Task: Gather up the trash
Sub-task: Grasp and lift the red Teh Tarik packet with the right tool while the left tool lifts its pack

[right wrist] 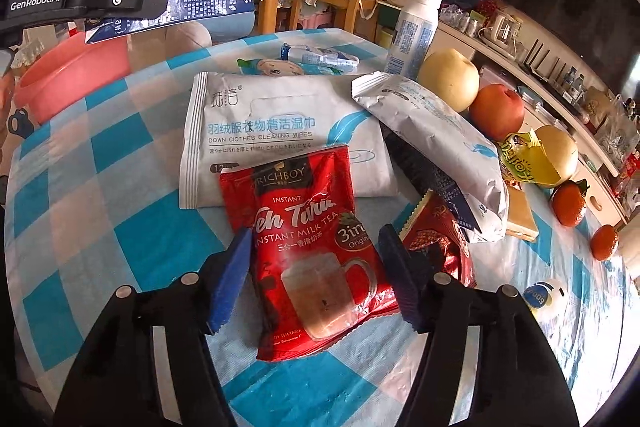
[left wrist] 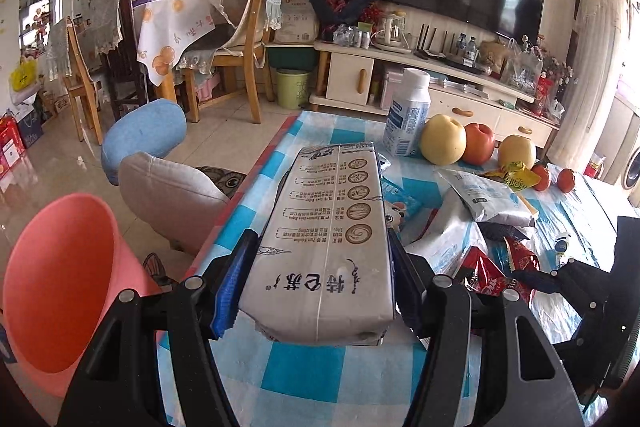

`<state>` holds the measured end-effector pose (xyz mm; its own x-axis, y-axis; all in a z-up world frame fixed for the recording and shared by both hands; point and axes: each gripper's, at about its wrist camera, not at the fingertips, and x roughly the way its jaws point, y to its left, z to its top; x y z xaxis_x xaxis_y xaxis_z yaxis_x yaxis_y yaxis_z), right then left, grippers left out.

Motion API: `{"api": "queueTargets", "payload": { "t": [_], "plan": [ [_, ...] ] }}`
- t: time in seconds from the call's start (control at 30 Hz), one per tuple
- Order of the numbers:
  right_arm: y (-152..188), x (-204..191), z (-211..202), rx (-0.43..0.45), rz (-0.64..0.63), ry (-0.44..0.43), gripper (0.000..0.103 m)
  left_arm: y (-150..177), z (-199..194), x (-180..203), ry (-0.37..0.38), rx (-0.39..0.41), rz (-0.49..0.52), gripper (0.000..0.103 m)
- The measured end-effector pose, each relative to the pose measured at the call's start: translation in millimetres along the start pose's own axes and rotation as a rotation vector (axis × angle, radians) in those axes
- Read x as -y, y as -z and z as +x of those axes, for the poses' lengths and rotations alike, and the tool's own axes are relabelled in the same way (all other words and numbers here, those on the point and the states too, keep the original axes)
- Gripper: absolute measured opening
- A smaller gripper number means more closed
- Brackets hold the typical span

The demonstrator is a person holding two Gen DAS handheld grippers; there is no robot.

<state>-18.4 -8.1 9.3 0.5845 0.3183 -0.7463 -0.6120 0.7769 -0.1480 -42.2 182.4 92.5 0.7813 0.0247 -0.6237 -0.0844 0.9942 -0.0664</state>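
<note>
My left gripper (left wrist: pixel 320 267) is shut on a white and blue milk carton (left wrist: pixel 328 227) and holds it above the checked tablecloth (left wrist: pixel 304 375); the carton also shows in the right wrist view (right wrist: pixel 180 3), up at the left. A pink bin (left wrist: pixel 60 279) stands on the floor to the left of the table. My right gripper (right wrist: pixel 316 267) is open, its fingers on either side of a red milk tea sachet (right wrist: pixel 316 247) that lies flat on the cloth. Behind the sachet lies a white wipes pack (right wrist: pixel 280 131).
On the table are a grey wrapper (right wrist: pixel 436 147), a red crumpled wrapper (right wrist: pixel 444 247), a yellow wrapper (right wrist: pixel 524 159), a white bottle (right wrist: pixel 416 31), pears, an apple (right wrist: pixel 498 111) and tangerines (right wrist: pixel 568 203). Cushioned stools (left wrist: pixel 168 199) stand by the table's left edge.
</note>
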Motion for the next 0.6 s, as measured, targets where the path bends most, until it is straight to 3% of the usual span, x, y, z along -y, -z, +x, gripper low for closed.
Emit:
{"api": "queueTargets", "payload": {
  "t": [0.2, 0.37, 0.6],
  "plan": [
    [9, -8, -3, -0.027, 0.017, 0.012, 0.072, -1, 0, -2, 0.025, 0.016, -0.001, 0.064],
    [11, -8, -6, -0.030, 0.057, 0.047, 0.062, 0, -1, -6, 0.027, 0.022, -0.002, 0.064],
    [12, -13, -9, -0.036, 0.111, 0.137, 0.055, -3, -5, -21, 0.004, 0.038, -0.031, 0.064]
  ]
}}
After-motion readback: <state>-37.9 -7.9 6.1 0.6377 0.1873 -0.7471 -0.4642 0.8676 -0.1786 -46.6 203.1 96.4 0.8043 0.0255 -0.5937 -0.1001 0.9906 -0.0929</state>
